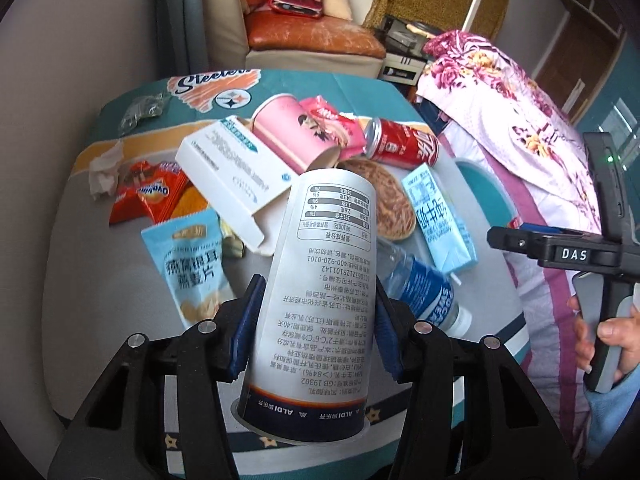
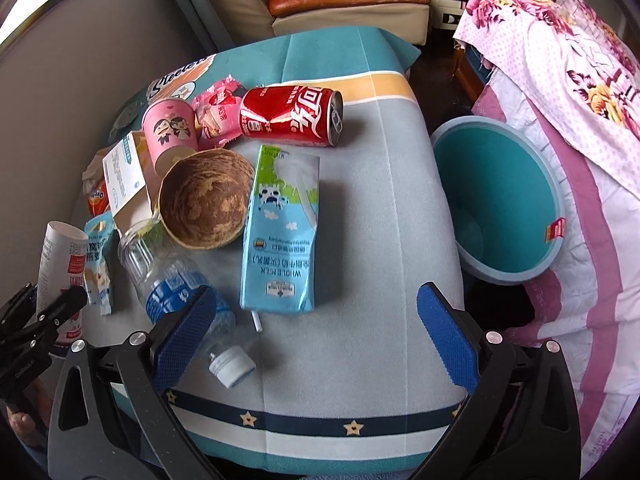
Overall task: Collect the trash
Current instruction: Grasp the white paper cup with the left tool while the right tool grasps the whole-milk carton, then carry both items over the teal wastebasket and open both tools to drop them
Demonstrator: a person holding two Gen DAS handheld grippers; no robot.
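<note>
My left gripper (image 1: 318,322) is shut on a tall white printed yogurt cup (image 1: 324,264), blue pads pressing both its sides; the cup hangs tilted above the table's front edge. It also shows at the left of the right wrist view, cup (image 2: 60,252). My right gripper (image 2: 318,332) stands open over the cloth-covered table (image 2: 360,240), nothing between its fingers. Just beyond it lie a clear water bottle (image 2: 176,276) and a blue milk carton (image 2: 280,232). A teal bin (image 2: 500,200) stands beside the table on the right.
Further back lie a red cola can (image 2: 292,116), a brown bowl (image 2: 204,196), a pink paper cup (image 2: 170,136), a pink wrapper (image 2: 216,108), a white box (image 2: 122,176), a blue snack pouch (image 1: 192,268) and orange packets (image 1: 152,196). A floral-covered bed (image 2: 560,80) is right of the bin.
</note>
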